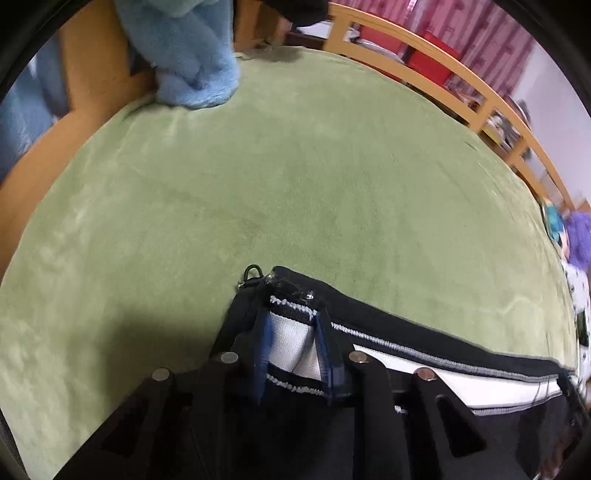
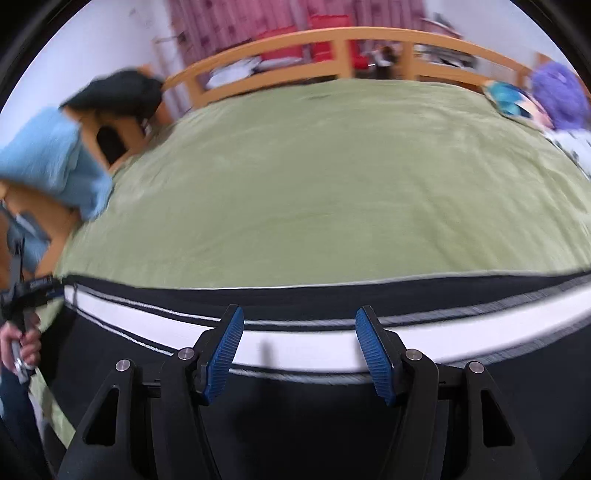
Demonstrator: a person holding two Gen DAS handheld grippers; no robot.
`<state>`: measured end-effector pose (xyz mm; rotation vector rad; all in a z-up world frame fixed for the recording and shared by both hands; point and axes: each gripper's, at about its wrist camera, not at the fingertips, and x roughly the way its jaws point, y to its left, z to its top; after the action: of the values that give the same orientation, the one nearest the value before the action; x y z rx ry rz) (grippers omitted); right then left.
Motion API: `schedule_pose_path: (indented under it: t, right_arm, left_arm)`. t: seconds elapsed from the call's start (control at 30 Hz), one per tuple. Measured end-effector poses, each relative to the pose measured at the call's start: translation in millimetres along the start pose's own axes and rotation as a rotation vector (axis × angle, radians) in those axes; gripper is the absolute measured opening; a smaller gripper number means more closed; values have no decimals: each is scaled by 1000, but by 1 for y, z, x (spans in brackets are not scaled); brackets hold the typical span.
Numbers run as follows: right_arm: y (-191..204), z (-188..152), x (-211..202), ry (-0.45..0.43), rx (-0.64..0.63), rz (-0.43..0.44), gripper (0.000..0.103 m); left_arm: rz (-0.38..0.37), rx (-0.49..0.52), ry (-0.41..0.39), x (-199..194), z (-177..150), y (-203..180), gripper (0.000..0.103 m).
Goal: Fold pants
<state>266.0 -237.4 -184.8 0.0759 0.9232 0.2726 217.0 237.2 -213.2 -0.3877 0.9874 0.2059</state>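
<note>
Black pants with a white side stripe [image 1: 424,354] lie on a green bed cover [image 1: 295,184]. In the left wrist view my left gripper [image 1: 291,332] is shut on the pants' end, with the striped fabric pinched between its blue pads. In the right wrist view the pants [image 2: 314,343] stretch across the frame from left to right. My right gripper [image 2: 299,343] is open, its blue pads [image 2: 225,354] spread wide over the white stripe, holding nothing. The left gripper and the hand that holds it show at the far left edge [image 2: 22,317].
A wooden bed rail [image 2: 343,40] runs along the far side. A light blue fleece [image 1: 184,55] hangs at the far left corner. A purple plush and colourful items [image 2: 554,96] sit at the right. Red boxes [image 2: 325,33] stand behind the rail.
</note>
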Motion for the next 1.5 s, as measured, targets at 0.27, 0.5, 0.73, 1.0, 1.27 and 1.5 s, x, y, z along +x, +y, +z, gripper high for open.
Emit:
schedule_pose_path:
  t: [0.27,0.5,0.73,1.0,1.27,1.5]
  right_arm:
    - [42,-2,62,129,-190,4,62]
    - [63,-11,70,136,-270,-22,0]
    - [61,-14,47,95,-285,54,0]
    - [57,-13,59,110,-245,179,69]
    - [81,-18,52,89,-370,135,12]
    - [80,8,57,48,-317,121,11]
  left_arm:
    - [-75,-62,-4,-9,-4,18,22]
    - [-72,-54,8,-9,1,17,23]
    - [-109,-73,10,-15,4,22,23]
    - [-130,-69,5,-20,5,20,24]
    - [-193,-73,-42,-40,-1,23,24]
    - [-182,-121,-5,-24,2,31,25]
